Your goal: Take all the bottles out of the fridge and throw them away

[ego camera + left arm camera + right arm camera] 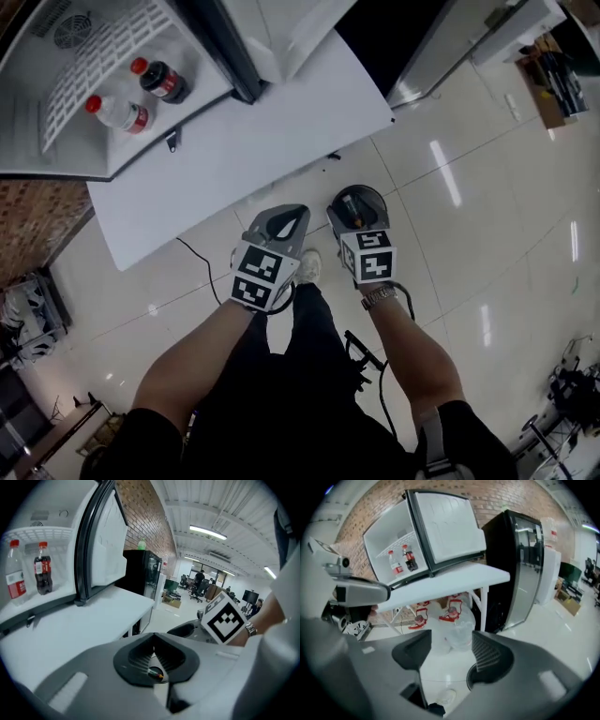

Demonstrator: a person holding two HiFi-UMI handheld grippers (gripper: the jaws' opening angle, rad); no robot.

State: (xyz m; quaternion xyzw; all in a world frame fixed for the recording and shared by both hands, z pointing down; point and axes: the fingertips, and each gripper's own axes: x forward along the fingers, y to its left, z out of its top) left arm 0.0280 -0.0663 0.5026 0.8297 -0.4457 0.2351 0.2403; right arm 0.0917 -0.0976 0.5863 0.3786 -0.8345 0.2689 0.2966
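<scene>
both hand-held grippers hang low over the floor, on the near side of the bench, and neither carries a bottle. the left hand-held gripper [153, 654] has its jaws pressed together on nothing. the right hand-held gripper [451, 649] stands wide, with only floor and bags showing through the gap. i read this as the approach, with no bottle out yet.

the fridge [379, 536] stands open ahead and to the left of both, past the white bench [234, 150]. on its wire shelf the dark cola bottle [161, 80] and the clear bottle [117, 112] stand upright side by side, both red-capped.

next move, as i judge it: carry the right hand-held gripper forward and left over the bench, set its jaws round one bottle's body and close. the left one would have to open first.

straight ahead of the right one, under the bench, sit plastic bags [457, 620], likely where the bottles go. around them are a glossy tiled floor [469, 187], a brick wall [497, 498] and a black glass-door cabinet [520, 564] off to the right.
</scene>
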